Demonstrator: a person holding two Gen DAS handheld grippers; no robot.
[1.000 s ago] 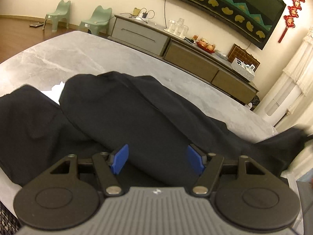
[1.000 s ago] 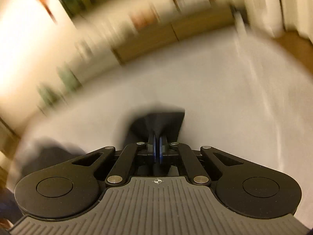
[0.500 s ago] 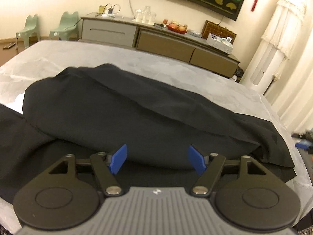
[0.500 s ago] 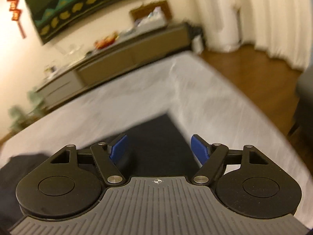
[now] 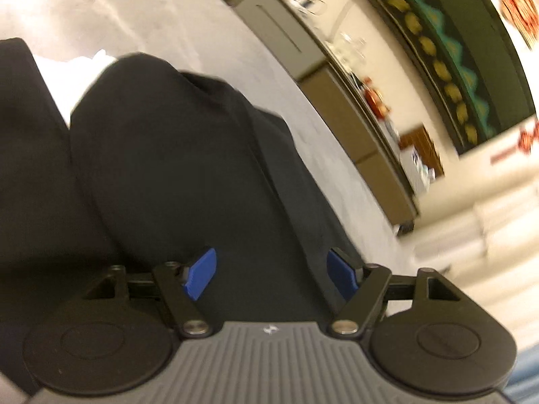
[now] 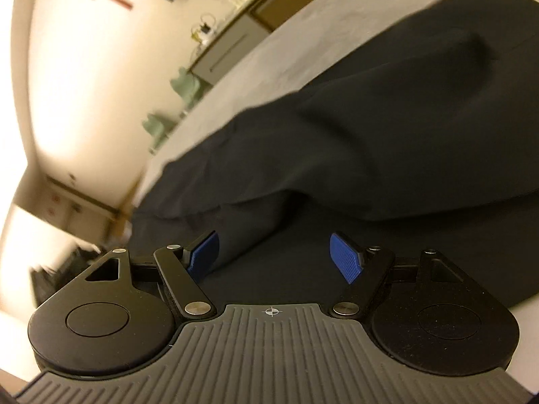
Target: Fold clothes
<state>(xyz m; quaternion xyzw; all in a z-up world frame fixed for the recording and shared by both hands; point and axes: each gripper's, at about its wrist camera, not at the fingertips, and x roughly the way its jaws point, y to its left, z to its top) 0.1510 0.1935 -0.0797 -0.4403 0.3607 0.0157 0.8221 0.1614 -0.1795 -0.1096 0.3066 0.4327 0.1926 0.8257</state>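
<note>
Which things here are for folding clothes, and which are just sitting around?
For the job: black garment, left gripper, its jaws opening, right gripper, open, grey table.

Just lying about: sideboard, wall hanging, green chairs, white cloth.

I count one black garment (image 5: 175, 168), folded over itself into two layers, on one grey surface (image 5: 101, 10). One white item (image 5: 72, 74) shows at the garment's far left edge; I cannot tell what it is. I have two grippers, each with two blue pads (image 5: 200, 274). Far off, I see one long cabinet (image 5: 340, 101), one wall hanging (image 5: 448, 50), and two green chairs (image 6: 170, 101).
</note>
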